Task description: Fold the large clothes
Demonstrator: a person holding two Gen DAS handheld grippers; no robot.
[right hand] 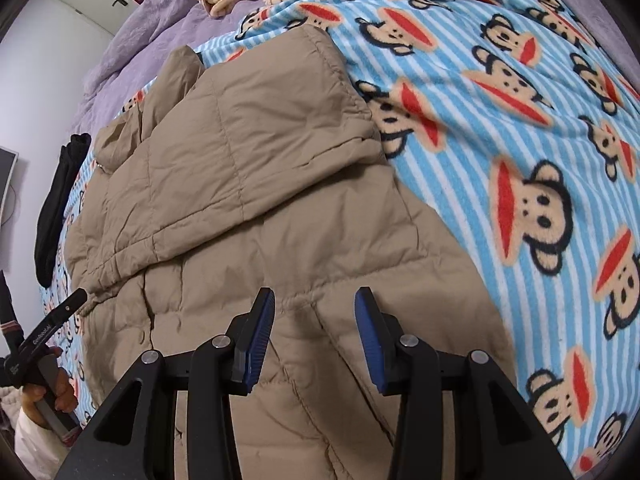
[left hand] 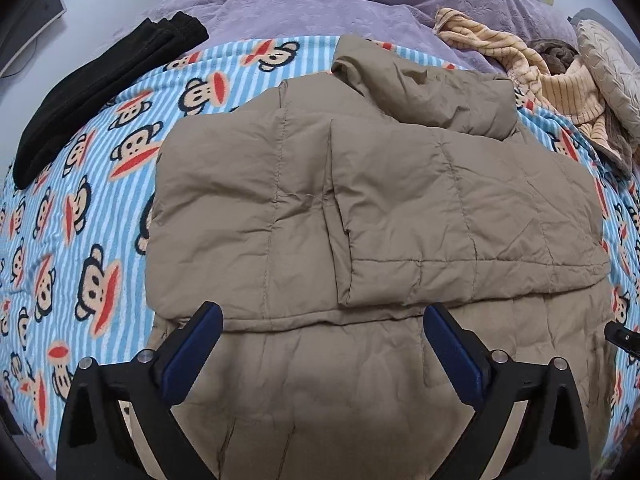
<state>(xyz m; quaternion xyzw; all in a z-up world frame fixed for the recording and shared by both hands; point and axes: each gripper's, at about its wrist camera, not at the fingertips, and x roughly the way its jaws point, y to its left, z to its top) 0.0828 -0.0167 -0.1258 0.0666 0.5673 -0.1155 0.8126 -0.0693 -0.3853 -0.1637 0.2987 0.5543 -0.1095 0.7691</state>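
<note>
A tan quilted puffer jacket (left hand: 360,208) lies flat on the monkey-print blanket, both sleeves folded across its body and the collar at the far end. My left gripper (left hand: 322,314) hovers wide open over the jacket's lower part, nothing between its blue pads. In the right wrist view the same jacket (right hand: 256,184) fills the middle. My right gripper (right hand: 316,298) is open above the jacket's hem area, its pads apart and empty. The left gripper (right hand: 60,312) shows at the left edge there, held by a hand (right hand: 52,392).
A blue-striped monkey-print blanket (left hand: 80,208) covers the bed, with a purple quilt (left hand: 320,4) beyond. Black folded trousers (left hand: 92,84) lie at far left. Striped beige clothes (left hand: 532,72) and a cushion (left hand: 612,76) pile at far right. The blanket (right hand: 520,140) lies bare right of the jacket.
</note>
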